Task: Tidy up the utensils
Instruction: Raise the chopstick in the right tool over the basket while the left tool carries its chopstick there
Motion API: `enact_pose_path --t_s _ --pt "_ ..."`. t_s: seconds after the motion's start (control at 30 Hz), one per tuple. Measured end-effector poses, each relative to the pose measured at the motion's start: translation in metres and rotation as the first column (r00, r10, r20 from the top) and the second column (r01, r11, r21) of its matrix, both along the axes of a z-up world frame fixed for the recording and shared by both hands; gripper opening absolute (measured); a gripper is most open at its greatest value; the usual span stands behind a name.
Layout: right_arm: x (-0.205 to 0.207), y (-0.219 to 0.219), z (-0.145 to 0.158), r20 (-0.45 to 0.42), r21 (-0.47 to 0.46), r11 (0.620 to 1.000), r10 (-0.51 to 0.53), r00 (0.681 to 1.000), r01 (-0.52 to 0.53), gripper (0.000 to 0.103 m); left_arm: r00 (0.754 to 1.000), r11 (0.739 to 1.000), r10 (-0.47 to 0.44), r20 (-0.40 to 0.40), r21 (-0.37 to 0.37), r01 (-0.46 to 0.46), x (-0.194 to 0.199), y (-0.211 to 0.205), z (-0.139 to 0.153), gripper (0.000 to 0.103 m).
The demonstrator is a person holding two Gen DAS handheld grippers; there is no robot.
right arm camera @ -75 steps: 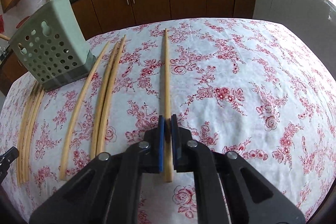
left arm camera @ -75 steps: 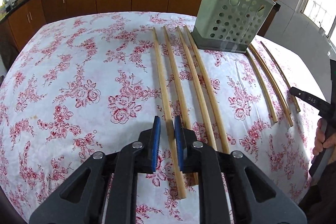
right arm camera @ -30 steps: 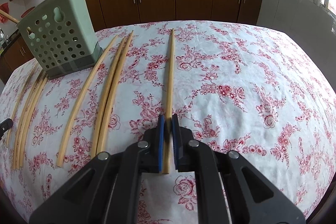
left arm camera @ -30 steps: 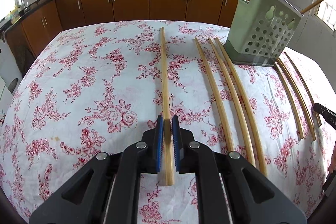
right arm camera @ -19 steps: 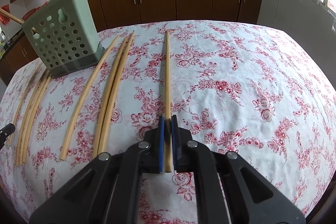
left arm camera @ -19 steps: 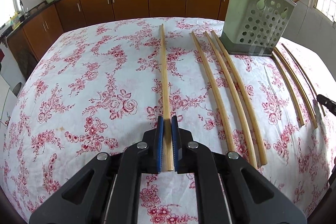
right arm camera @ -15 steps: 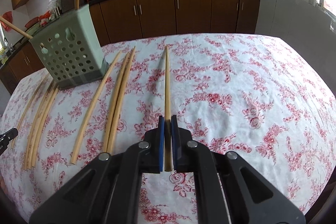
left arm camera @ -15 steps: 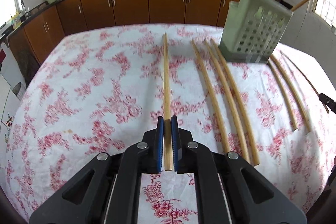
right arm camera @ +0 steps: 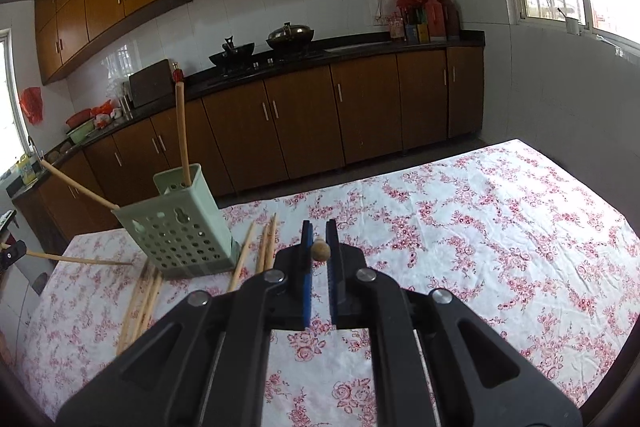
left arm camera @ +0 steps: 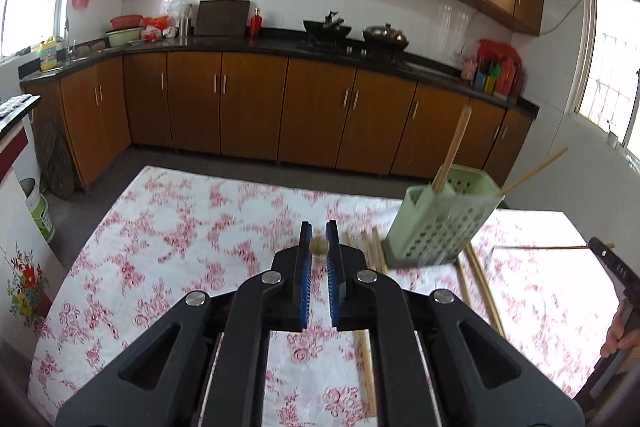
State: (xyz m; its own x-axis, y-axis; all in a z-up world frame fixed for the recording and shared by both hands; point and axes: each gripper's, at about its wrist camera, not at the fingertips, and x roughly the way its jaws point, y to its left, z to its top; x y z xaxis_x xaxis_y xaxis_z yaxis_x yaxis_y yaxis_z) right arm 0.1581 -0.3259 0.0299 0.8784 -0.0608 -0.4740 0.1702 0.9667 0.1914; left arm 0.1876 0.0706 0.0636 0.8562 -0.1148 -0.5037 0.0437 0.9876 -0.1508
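Observation:
My left gripper (left arm camera: pixel 319 230) is shut on a long bamboo chopstick (left arm camera: pixel 319 246), lifted off the table and seen end-on between the blue pads. My right gripper (right arm camera: pixel 319 227) is likewise shut on a second chopstick (right arm camera: pixel 320 250), also seen end-on. The pale green perforated holder (left arm camera: pixel 444 227) (right arm camera: pixel 180 227) stands on the table ahead, to the right in the left view and to the left in the right view, with two sticks (right arm camera: pixel 183 135) leaning out of it. Each gripper with its stick shows at the edge of the other's view.
Several more chopsticks (left arm camera: pixel 367 343) (right arm camera: pixel 140 303) lie on the floral tablecloth (left arm camera: pixel 180 227) (right arm camera: pixel 480 227) beside the holder. A hand (left arm camera: pixel 620 335) grips the right tool. Brown kitchen cabinets (left arm camera: pixel 320 115) and a counter with pans stand beyond the table.
Both grippers have risen and tilted upward, lifting their chopsticks off the cloth. The sticks, earlier lying lengthwise ahead, now show only as end-on tips. The holder looks farther and lower.

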Motion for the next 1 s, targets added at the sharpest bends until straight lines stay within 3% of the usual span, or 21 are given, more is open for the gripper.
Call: enact_pose_path --t_s 0.43,0.67,1.0 --pt "0.000 0.004 0.015 0.046 -0.004 1.000 0.001 0.999 -0.001 0.007 0.999 1.000 0.012 0.047 -0.010 -0.012 0.000 0.003 0.019 0.007" --pt "-0.010 0.011 0.059 0.102 0.027 0.997 0.069 0.992 -0.072 0.007 0.993 0.996 -0.081 0.086 -0.018 0.083 -0.014 -0.010 0.052 0.007" --pt "-0.032 0.032 0.122 0.184 0.045 0.971 0.221 0.958 -0.233 0.007 0.970 0.979 -0.192 0.147 -0.039 0.200 -0.031 -0.046 0.095 0.007"
